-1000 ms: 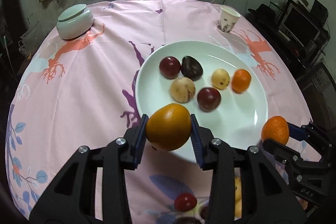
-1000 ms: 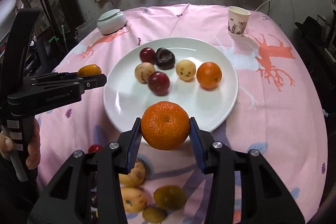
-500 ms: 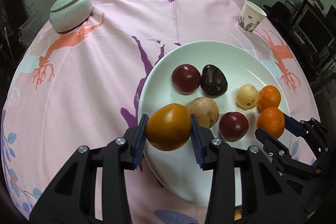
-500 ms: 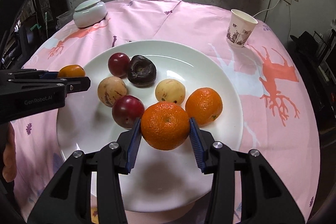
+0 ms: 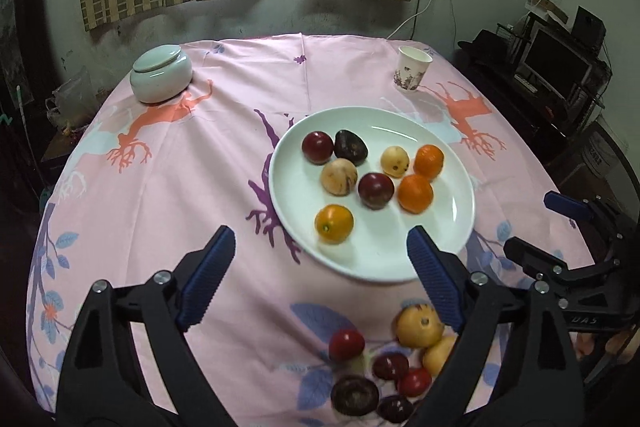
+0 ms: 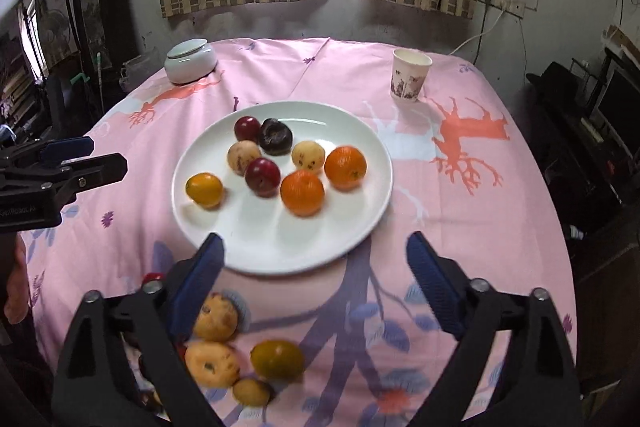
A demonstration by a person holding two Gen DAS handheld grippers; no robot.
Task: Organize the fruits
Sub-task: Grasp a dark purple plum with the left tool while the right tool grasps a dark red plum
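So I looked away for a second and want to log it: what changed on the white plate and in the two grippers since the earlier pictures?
Both jaws have just been opening and now hold nothing. The left gripper let go its yellow-orange fruit, the right gripper its orange mandarin; both now lie on the round white plate. Both grippers drew back. The other five fruits there stayed put.

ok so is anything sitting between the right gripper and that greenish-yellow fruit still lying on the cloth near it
Nothing visible blocks it. The right gripper is open and empty, its jaws having just opened, and the greenish-yellow fruit lies on bare tablecloth just below its fingers. The nearest neighbours, two tan speckled fruits, sit to its left, not in the path.
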